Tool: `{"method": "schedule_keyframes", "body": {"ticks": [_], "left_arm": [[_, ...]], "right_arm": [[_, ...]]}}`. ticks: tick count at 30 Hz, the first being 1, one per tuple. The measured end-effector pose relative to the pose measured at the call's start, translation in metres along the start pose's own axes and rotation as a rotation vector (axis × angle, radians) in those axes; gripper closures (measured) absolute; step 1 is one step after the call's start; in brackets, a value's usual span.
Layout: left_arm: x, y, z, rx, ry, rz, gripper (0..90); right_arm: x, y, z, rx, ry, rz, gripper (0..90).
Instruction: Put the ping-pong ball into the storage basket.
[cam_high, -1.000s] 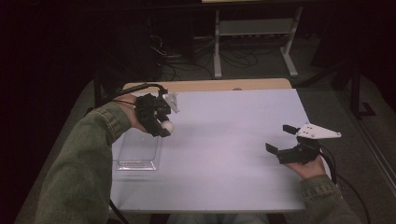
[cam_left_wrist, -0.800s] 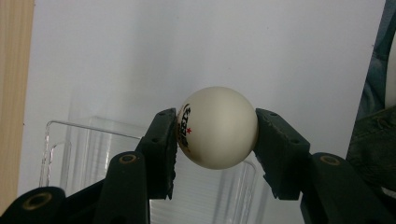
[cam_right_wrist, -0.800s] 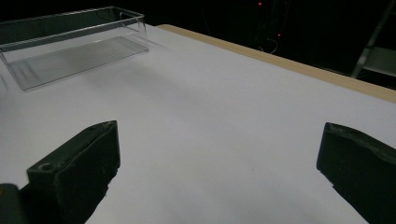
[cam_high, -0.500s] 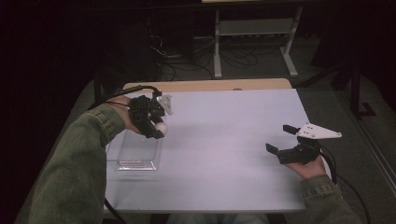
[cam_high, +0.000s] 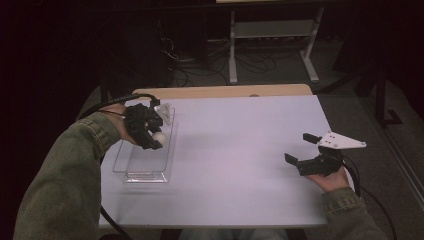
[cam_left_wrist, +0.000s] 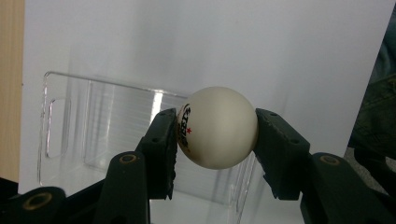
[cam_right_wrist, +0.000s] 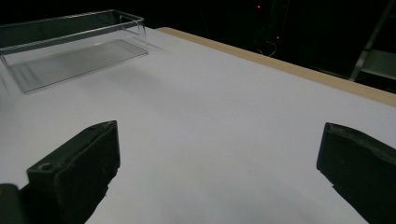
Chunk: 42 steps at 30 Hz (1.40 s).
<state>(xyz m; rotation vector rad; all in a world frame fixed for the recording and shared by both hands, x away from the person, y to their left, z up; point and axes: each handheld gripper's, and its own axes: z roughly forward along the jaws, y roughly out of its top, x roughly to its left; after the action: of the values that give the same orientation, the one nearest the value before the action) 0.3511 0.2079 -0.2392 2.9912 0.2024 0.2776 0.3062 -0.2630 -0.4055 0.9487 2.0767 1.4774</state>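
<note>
One clear bin (cam_high: 145, 160) lay at the left side of the white table (cam_high: 240, 150), open side up, likely to receive the ball. Above the bin, the left gripper (cam_high: 152, 137) hung with its bent forearm reaching over, jaws clamped on the white ball (cam_left_wrist: 217, 127). Well to the bin's right, the right gripper (cam_high: 300, 150) rested low, jaws spread apart and empty.

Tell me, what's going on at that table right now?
Left gripper shut on white ball, above clear tray. Right gripper open, empty. Nothing in the way.
</note>
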Motion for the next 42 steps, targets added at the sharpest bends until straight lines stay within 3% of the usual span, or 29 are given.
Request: {"method": "schedule_keyframes", "body": {"ticks": [8, 16, 28, 42], "left_arm": [[0.002, -0.016, -0.002, 0.012, 0.012, -0.006, 50.9], [0.003, -0.018, 0.003, 0.023, -0.002, -0.004, 51.0], [0.003, -0.013, 0.019, 0.045, -0.022, 0.029, 50.9], [0.002, -0.027, 0.043, 0.049, -0.044, -0.003, 50.9]], "right_arm": [[0.002, 0.0, -0.001, 0.008, -0.009, -0.003, 0.0], [0.0, -0.001, -0.001, 0.013, -0.005, -0.012, 0.0], [0.001, -0.001, -0.001, 0.009, 0.006, -0.02, 0.0], [0.003, -0.001, 0.0, 0.013, 0.006, -0.027, 0.0]]}}
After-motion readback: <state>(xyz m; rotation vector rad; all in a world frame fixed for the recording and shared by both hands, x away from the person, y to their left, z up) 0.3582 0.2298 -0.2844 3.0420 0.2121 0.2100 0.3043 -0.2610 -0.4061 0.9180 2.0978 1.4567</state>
